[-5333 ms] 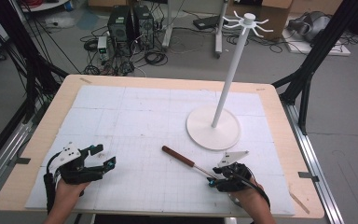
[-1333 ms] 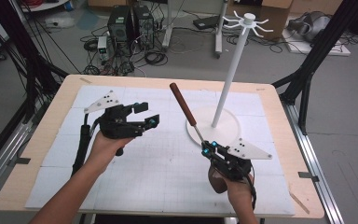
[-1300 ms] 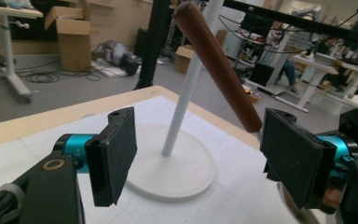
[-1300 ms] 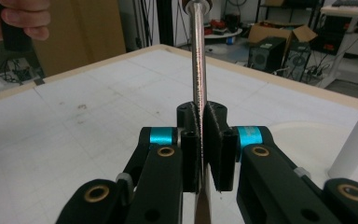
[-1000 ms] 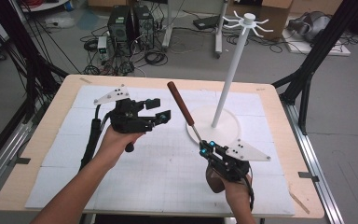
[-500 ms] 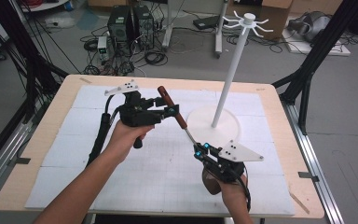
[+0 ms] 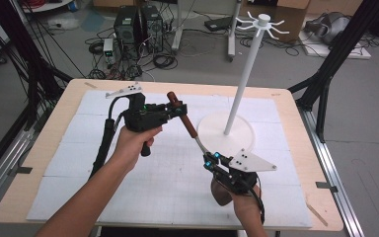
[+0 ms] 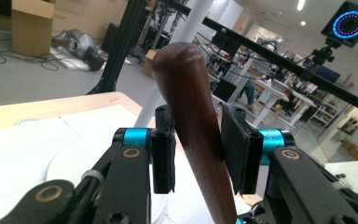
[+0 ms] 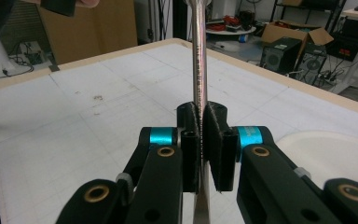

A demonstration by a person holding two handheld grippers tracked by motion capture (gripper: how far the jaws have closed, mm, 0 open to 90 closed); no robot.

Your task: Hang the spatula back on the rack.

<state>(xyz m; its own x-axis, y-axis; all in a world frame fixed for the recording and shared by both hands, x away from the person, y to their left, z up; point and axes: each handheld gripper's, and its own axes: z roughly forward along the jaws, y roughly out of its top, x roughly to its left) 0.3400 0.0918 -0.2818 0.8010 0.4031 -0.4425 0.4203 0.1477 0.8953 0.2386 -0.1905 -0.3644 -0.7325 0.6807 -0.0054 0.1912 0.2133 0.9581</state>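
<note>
Tool held aloft at table centre, stand at 2 o'clock. Right gripper clamped on thin, slippery steel shaft; left gripper open, straddling wooden handle. Rigid, light; best gripped mid-handle.

A wooden-edged worktop covered in white gridded sheets stands on a grey floor. Beyond its far edge sit two dark computer towers amid tangled cables. Black frame struts rise at its sides, with cardboard boxes farther back.
</note>
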